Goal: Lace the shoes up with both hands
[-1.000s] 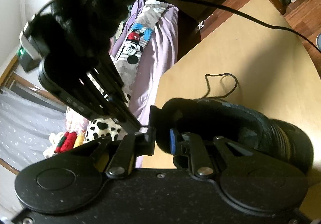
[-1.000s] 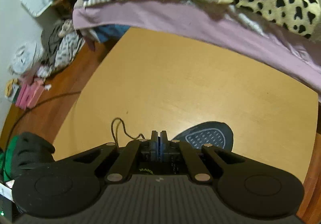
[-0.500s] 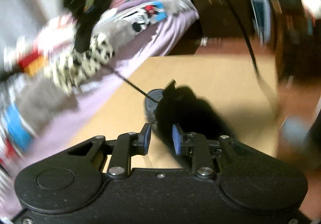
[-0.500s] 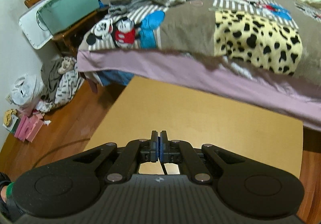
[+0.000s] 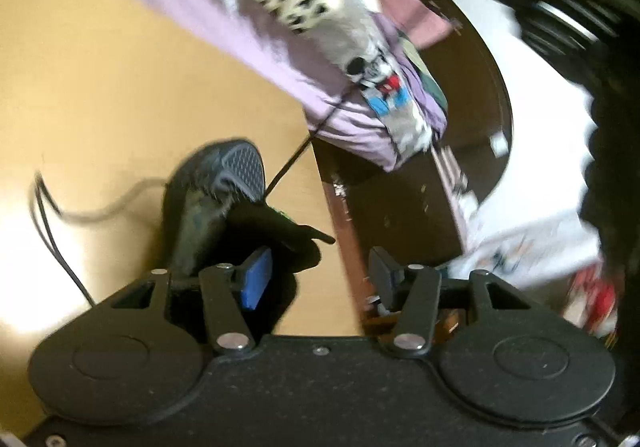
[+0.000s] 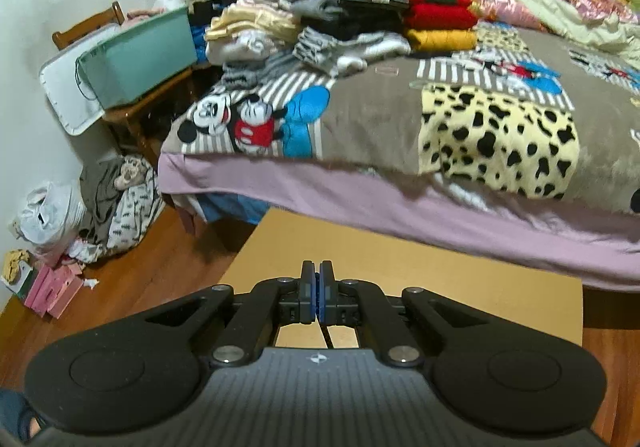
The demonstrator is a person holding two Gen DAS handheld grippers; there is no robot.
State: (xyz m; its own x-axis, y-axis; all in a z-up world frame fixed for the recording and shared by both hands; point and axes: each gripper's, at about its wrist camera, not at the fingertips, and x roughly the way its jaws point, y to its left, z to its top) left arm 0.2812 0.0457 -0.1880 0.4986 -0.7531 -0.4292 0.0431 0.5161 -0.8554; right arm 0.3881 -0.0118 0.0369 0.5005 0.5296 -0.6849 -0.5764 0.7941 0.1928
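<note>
Left wrist: shoe ahead-left of open tool.

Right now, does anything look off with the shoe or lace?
Yes. The shoe is tipped over at the table edge, its sole showing. The lace runs taut up off it. The left gripper stands open, holding nothing, its jaws having just been opening.

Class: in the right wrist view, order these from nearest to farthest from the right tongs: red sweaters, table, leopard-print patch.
1. Table, directly below and ahead of the right tongs.
2. Leopard-print patch, on the bed, right of centre.
3. Red sweaters, stacked far back on the bed.
</note>
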